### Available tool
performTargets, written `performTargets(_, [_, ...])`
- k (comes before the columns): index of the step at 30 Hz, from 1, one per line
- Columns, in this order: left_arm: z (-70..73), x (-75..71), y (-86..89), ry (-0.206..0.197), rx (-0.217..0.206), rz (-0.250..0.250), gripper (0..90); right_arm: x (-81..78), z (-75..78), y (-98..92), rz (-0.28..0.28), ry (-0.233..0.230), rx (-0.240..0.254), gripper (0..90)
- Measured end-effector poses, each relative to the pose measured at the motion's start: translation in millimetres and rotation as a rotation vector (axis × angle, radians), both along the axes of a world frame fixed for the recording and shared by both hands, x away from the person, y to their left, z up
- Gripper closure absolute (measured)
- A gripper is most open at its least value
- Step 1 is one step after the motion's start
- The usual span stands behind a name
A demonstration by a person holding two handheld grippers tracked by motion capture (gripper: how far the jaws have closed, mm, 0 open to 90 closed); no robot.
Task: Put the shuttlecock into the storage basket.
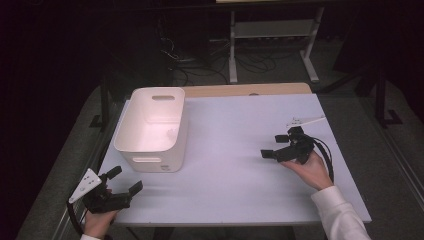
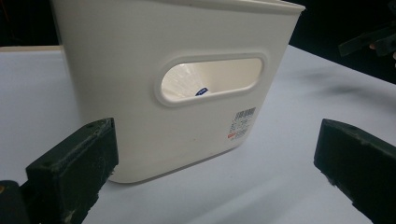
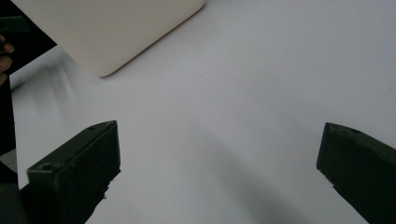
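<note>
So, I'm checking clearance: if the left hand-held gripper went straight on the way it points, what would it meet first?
Probably the near handle-side wall of the white rectangular plastic bin; the left hand-held gripper, jaws open, faces it across bare table.

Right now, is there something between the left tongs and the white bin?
Nothing visible. The left tongs are open and point at the white bin, with bare table between them. The right tongs are far off on the other side.

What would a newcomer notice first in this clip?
A white bin stands at the table's left rear, its handle slot facing the left gripper, whose jaws are open. The right gripper, also open, hovers over bare table at the right.
</note>
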State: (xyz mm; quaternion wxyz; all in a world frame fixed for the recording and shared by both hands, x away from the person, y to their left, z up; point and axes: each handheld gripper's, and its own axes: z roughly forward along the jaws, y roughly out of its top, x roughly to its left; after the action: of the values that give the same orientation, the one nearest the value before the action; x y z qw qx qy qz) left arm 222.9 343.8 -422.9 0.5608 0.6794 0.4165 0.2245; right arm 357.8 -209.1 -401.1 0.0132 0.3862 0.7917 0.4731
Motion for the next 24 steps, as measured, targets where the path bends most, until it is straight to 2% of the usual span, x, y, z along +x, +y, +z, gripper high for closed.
performTargets(8, [0.1,0.1,0.1,0.001,0.006,-0.003,0.0,-6.3,-2.6,-9.7,-0.024,-0.016,0.006,0.0])
performTargets(17, [0.1,0.0,-0.1,0.001,0.004,-0.001,0.0,-13.8,-6.5,-20.4,-0.045,-0.026,-0.012,0.0])
performTargets(18, [0.1,0.0,0.0,0.001,0.005,-0.001,0.0,-14.9,-7.0,-22.2,-0.046,-0.031,-0.010,0.0])
performTargets(19, [0.5,-0.2,1.4,0.005,0.025,-0.005,0.0,-16.0,-7.2,-23.6,-0.048,-0.029,-0.008,0.0])
performTargets(24, [0.4,0.0,1.3,0.005,0.026,-0.006,0.0,-20.0,-9.1,-32.1,-0.063,-0.033,-0.020,0.0])
